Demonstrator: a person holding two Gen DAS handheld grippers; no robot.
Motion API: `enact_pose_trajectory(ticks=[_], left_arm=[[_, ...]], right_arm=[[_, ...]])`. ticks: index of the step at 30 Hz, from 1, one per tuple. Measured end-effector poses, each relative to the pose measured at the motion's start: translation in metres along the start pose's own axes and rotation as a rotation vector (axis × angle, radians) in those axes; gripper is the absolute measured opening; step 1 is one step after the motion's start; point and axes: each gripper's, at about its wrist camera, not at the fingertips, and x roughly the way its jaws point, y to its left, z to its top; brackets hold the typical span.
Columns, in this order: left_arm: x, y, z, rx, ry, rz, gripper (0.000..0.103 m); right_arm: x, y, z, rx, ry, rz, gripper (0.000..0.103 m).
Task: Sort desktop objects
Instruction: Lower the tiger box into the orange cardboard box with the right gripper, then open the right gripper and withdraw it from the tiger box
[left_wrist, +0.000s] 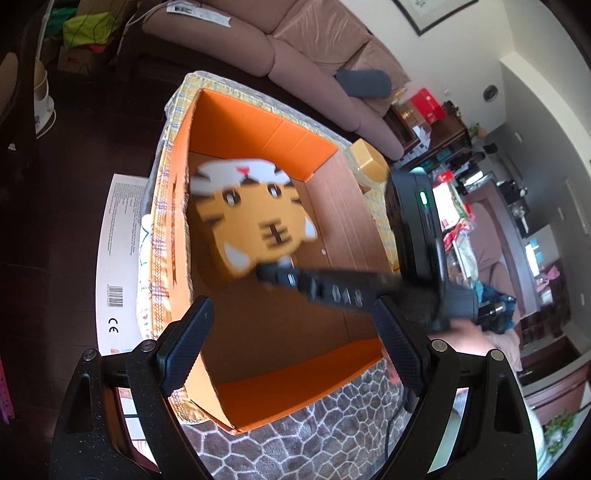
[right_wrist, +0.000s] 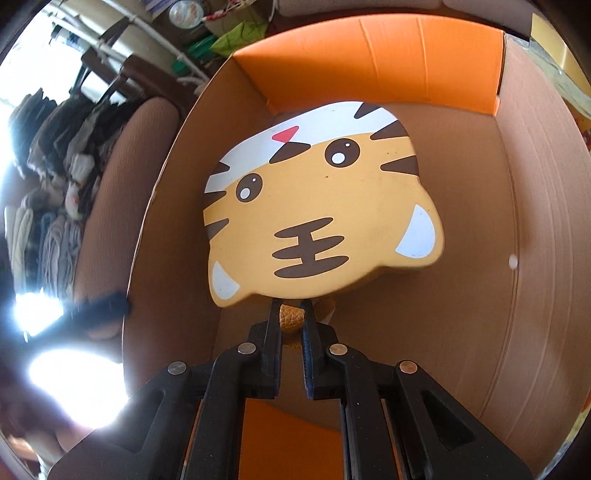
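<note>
Right gripper (right_wrist: 291, 314) fingers pinched nearly shut on the tan tab under the tiger-face toy (right_wrist: 317, 214), hanging inside the orange box (left_wrist: 258, 122); lower it to the floor before letting go, while left gripper (left_wrist: 291, 347) stays wide open, empty, near rim.

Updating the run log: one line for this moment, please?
right gripper: shut on tan tab of tiger-face item | item: over orange box interior | left gripper: open, empty
</note>
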Motion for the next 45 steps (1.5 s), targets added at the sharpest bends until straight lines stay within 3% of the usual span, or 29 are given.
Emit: enact_pose_trajectory(ticks=[12, 26, 31, 34, 36, 38, 45], left_arm=[[0.003, -0.012, -0.012, 0.05, 0.001, -0.005, 0.086], [0.002, -0.013, -0.016, 0.058, -0.003, -0.008, 0.086], [0.002, -0.012, -0.015, 0.054, -0.006, -0.008, 0.086], [0.002, -0.012, -0.015, 0.05, -0.005, -0.002, 0.086], [0.002, -0.012, -0.014, 0.048, -0.004, 0.003, 0.086], [0.001, -0.014, -0.014, 0.047, -0.003, 0.009, 0.086], [-0.002, -0.035, -0.019, 0.1, -0.03, 0.071, 0.086]], right_arm=[[0.006, -0.002, 0.041, 0.082, -0.097, 0.066, 0.008], [0.027, -0.006, 0.044, 0.202, -0.125, 0.173, 0.01], [0.027, 0.004, 0.047, 0.182, -0.129, 0.181, 0.011], [0.028, 0.007, 0.046, 0.179, -0.111, 0.167, 0.022], [0.023, 0.003, 0.044, 0.196, -0.12, 0.176, 0.076], [0.015, 0.0, 0.039, 0.212, -0.12, 0.199, 0.101], [-0.046, -0.006, 0.018, 0.137, -0.173, 0.14, 0.102]])
